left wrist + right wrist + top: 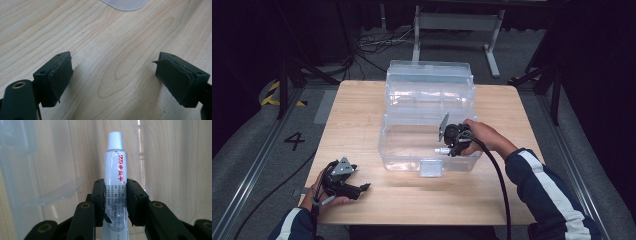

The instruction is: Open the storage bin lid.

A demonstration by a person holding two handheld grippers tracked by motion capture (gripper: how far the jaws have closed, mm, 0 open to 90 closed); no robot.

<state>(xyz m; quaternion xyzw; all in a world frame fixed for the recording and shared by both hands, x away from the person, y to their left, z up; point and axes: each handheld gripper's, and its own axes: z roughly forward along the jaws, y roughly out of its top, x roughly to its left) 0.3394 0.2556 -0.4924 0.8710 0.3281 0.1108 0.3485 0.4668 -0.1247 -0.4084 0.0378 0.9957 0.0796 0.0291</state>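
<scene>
A clear plastic storage box stands open at the table's middle, its lid tipped back behind it. My right gripper hangs over the box's right side, shut on a white ointment tube whose cap points left. In the right gripper view the tube carries red lettering and a white cap, pinched between both pads above the box's clear wall. My left gripper lies on the table near the front left corner. Its jaws stand open with only bare wood between the pads.
The wooden table has free room left and front of the box. The box's front latch hangs down at its near wall, and its pale edge shows ahead of the left gripper. Dark floor, cables and frame legs surround the table.
</scene>
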